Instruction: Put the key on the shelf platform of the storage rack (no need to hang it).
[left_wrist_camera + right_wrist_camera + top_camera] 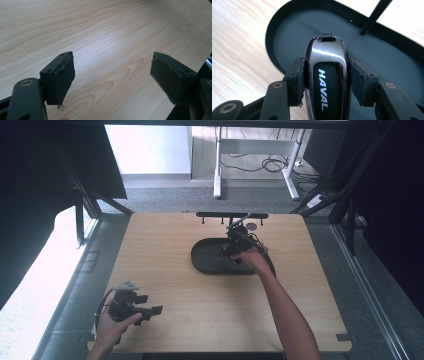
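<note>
The right claw (327,77) clamps a HAVAL key fob (327,82) over the black tray (205,262). At seven o'clock, the left claw (112,82) gapes empty above the counter (100,32); contact seems unlikely.

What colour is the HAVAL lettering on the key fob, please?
White, on the glossy black key fob held over the black oval tray; clearest in the right gripper view.

We hold two black grippers. Our left gripper (156,309) carries a grey three-cornered plate (127,285) on top and a black cable (102,302) looping behind that plate. Its black pads (63,78) are frayed at the edges, with small screws beside them and brass rivets on the arms. Our right gripper (327,75) has the same worn pads. Forearms bare, no sleeves.
</note>
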`<state>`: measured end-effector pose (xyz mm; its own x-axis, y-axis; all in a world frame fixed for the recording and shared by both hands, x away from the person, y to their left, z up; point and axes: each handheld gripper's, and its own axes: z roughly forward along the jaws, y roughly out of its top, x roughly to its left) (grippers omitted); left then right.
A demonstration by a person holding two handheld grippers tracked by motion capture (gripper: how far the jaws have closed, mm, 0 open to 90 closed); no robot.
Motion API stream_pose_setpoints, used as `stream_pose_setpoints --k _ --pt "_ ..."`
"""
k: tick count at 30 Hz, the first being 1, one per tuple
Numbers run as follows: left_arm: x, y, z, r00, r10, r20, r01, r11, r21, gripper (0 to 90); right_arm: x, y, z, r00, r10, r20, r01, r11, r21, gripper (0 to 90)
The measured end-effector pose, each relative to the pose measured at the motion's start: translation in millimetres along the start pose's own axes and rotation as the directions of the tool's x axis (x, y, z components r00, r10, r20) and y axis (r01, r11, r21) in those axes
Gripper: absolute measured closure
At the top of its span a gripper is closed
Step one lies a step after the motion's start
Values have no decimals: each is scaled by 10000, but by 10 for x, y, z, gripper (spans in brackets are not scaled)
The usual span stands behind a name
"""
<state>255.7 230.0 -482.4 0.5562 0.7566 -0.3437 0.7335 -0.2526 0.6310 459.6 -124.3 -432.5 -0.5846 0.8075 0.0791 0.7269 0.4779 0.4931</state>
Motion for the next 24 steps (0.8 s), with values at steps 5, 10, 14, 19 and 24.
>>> stream_pose_setpoints --k 5,10,14,19,24 --pt "21 -1 -25 10000 -63 -44 62 10000 -67 200 -39 46 19 9996 13 282 -11 10000 -55 494" --pt "19 -1 -26 10000 -57 -35 56 10000 -78 200 -91 73 45 9981 260 564 -259 9997 -25 494" --pt "19 -2 -28 10000 -60 -26 59 9999 -83 200 -141 60 131 9957 348 855 -358 9993 104 494" --pt "12 -2 -16 10000 -68 -50 67 10000 -54 200 -152 48 231 9935 310 1094 -330 9993 165 494" --pt "12 -2 -16 10000 -66 -49 66 10000 -54 200 -172 54 294 9927 418 1136 -455 9985 304 494"
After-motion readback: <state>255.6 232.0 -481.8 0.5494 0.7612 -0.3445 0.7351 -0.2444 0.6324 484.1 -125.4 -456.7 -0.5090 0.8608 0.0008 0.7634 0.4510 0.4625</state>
